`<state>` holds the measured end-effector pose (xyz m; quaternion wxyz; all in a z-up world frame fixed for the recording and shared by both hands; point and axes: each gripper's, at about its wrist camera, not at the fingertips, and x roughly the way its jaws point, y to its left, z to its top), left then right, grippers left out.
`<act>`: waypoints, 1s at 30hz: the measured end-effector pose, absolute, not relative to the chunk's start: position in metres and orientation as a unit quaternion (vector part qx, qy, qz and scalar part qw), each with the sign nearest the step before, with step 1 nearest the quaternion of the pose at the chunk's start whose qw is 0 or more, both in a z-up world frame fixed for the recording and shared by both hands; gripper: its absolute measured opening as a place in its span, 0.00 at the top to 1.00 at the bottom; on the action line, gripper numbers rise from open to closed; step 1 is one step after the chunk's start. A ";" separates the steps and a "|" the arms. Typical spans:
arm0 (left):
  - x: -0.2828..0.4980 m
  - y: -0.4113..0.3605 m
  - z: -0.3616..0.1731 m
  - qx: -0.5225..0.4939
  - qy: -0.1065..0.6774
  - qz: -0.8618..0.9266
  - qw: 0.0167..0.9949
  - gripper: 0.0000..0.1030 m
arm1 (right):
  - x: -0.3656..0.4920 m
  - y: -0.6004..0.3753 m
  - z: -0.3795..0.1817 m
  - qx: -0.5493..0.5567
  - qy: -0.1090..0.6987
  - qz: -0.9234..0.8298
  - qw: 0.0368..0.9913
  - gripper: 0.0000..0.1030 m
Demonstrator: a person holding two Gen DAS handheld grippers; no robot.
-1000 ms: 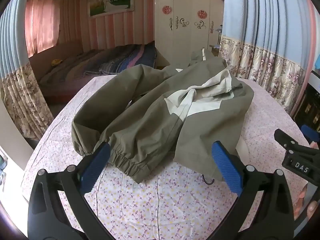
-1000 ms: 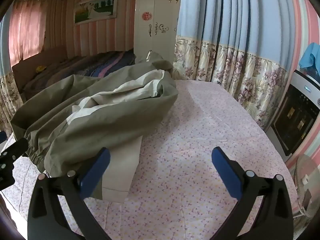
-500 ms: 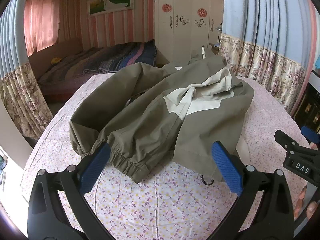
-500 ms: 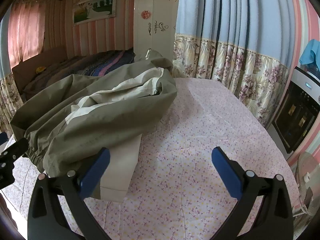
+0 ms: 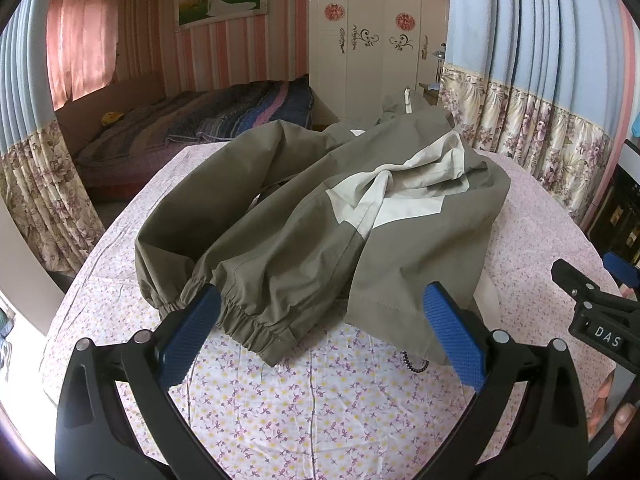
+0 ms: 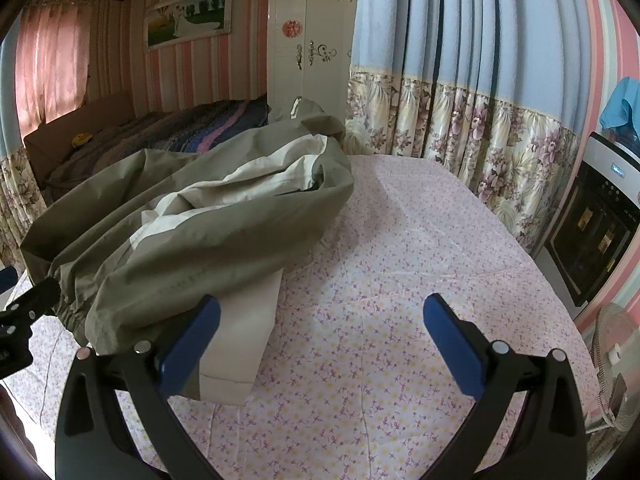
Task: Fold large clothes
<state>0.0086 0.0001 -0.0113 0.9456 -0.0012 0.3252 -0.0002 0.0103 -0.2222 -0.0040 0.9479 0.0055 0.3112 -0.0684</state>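
An olive-green jacket (image 5: 304,216) with cream panels lies in a loose heap on the round table (image 5: 320,412), its elastic cuffs toward me. My left gripper (image 5: 320,332) hangs open just short of the near cuff (image 5: 244,320), holding nothing. In the right wrist view the same jacket (image 6: 192,232) fills the left half, with a cream flap (image 6: 240,336) sticking out toward me. My right gripper (image 6: 320,336) is open over the flowered cloth beside that flap, and its left fingertip (image 6: 192,332) overlaps the jacket's edge in the image.
A flowered cloth covers the table (image 6: 420,280). Behind it stand a bed (image 5: 192,128), a white wardrobe (image 5: 372,40) and blue floral curtains (image 6: 460,100). An oven-like appliance (image 6: 596,232) and a fan (image 6: 616,352) stand on the right. The other gripper's frame (image 5: 592,312) shows at right.
Both grippers have edged slightly forward toward the jacket. The jacket itself has not moved, and both stay open.
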 end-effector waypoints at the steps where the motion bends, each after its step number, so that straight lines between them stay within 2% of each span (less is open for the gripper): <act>1: 0.009 0.000 -0.011 -0.001 0.325 0.000 0.946 0.03 | 0.010 -0.222 -0.004 0.005 0.311 -0.068 0.948 0.02; 30: 0.017 0.002 -0.012 -0.002 0.335 0.003 0.942 0.03 | 0.014 -0.222 -0.005 0.003 0.311 -0.070 0.948 0.02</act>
